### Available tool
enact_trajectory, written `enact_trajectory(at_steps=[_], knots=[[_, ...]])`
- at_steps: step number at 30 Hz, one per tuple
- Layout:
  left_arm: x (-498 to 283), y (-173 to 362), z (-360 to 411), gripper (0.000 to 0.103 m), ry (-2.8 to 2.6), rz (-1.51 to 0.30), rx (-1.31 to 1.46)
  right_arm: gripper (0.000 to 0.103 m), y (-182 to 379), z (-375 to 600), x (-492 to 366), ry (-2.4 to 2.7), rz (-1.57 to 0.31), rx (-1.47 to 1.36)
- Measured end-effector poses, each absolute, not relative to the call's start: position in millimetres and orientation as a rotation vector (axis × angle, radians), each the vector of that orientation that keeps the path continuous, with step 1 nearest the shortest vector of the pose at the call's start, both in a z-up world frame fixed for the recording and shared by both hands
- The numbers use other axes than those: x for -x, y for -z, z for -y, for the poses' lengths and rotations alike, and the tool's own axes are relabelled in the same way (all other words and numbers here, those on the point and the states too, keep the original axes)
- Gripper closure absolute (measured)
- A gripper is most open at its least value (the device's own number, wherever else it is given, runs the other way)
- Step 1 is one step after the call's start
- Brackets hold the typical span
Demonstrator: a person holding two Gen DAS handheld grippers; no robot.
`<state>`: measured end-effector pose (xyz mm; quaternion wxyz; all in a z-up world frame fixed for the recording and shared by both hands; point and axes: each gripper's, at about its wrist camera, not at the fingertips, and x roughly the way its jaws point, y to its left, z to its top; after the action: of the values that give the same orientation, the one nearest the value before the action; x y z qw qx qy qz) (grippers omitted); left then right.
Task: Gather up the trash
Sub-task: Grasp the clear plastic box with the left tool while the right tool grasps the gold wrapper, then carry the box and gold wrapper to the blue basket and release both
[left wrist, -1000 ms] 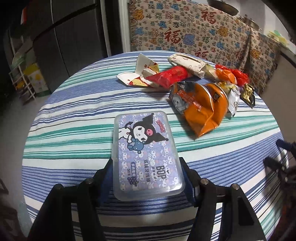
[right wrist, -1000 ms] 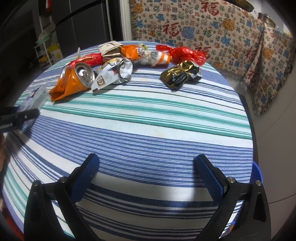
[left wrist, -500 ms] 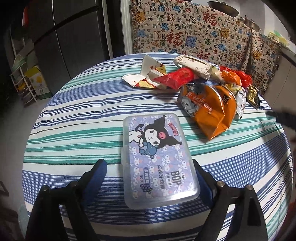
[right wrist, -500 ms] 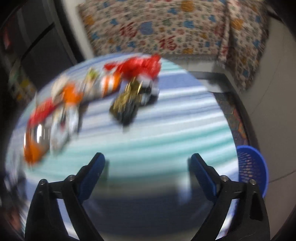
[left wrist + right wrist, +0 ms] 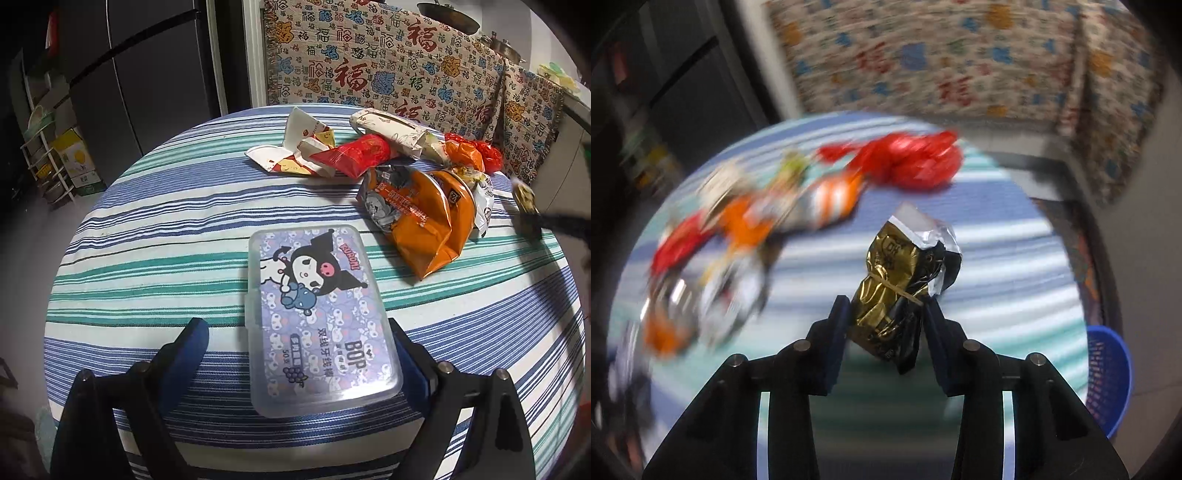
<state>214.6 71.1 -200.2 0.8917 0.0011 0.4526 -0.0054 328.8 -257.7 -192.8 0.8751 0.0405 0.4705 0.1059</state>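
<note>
A clear plastic box (image 5: 317, 314) with a purple cartoon label lies flat on the striped table (image 5: 147, 229). My left gripper (image 5: 295, 326) straddles its near end with the jaws opening. The left finger (image 5: 192, 343) stands clear of the box. In the right wrist view a crumpled gold and black wrapper (image 5: 890, 273) sits between the closing jaws of my right gripper (image 5: 886, 301), both pads pressing on its lower part. The same wrapper (image 5: 524, 199) shows at the right edge of the left wrist view. Further wrappers lie in a pile: an orange bag (image 5: 424, 229) and a red wrapper (image 5: 362, 153).
A blue mesh basket (image 5: 1108, 380) stands on the floor beyond the table's right edge. A red plastic bag (image 5: 916, 162) lies at the far side of the table. A patterned cloth (image 5: 388, 70) hangs behind, and a dark fridge (image 5: 129, 74) stands to the left.
The left jaws spread away from the cartoon box, which stays on the table. The right gripper swung over to the gold wrapper and closed on it.
</note>
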Motion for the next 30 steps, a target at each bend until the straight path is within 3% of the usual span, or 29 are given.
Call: enact_trajectory(at_steps=[9, 11, 17, 29, 30], knots=[[-213, 200, -67, 0.004, 0.028, -0.946, -0.012, 0.057, 187, 245, -236, -0.417, -1.029, 0.088], [-212, 199, -68, 0.004, 0.041, -0.948, -0.009, 0.043, 187, 253, -237, -0.406, -1.026, 0.070], [-205, 190, -95, 0.004, 0.153, -0.919, 0.142, 0.031, 184, 269, -240, -0.403, -1.005, -0.019], [-212, 191, -65, 0.004, 0.121, -0.929, 0.029, 0.030, 194, 264, -256, -0.377, -1.050, -0.163], [-210, 188, -65, 0.011, 0.111, -0.918, 0.023, 0.030, 194, 264, -257, -0.370, -1.049, -0.165]])
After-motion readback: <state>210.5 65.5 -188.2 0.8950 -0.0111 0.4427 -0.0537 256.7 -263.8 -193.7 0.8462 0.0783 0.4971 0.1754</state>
